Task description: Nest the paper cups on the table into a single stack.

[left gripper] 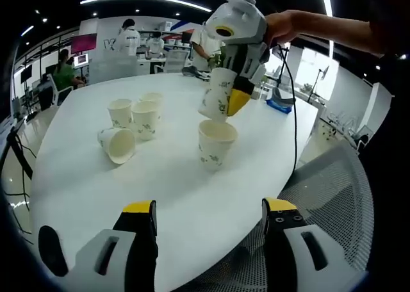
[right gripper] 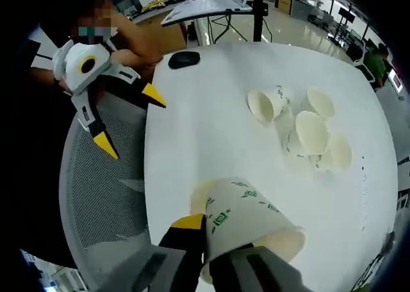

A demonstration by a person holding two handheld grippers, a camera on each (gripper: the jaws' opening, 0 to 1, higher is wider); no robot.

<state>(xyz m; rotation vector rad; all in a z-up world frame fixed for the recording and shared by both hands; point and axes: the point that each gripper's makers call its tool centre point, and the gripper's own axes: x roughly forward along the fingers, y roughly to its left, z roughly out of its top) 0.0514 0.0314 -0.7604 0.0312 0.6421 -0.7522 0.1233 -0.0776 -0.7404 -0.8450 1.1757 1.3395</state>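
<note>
- Right gripper (left gripper: 232,90) is clamping a white paper cup with green print (left gripper: 220,95) – hanging just above an upright matching cup (left gripper: 215,145) on the white oval table (left gripper: 83,177).
- Left gripper (left gripper: 209,231) is hovering at the near edge – jaws spread wide, gripping nothing.
- Four more cups (left gripper: 131,125) are clustering far left, one tipped over.

1. A grey mesh office chair (left gripper: 333,183) stands against the white table's (left gripper: 166,183) near edge; in the right gripper view its mesh seat (right gripper: 106,189) lies along that table's left edge.
2. A black computer mouse (right gripper: 184,59) lies at the table's far corner in the right gripper view.
3. A blue item (left gripper: 280,105) rests near the table's far right edge in the left gripper view; what it is cannot be told.
4. People in white shirts (left gripper: 130,39) stand beyond the table's far edge, one in green (left gripper: 64,74) seated at left.
</note>
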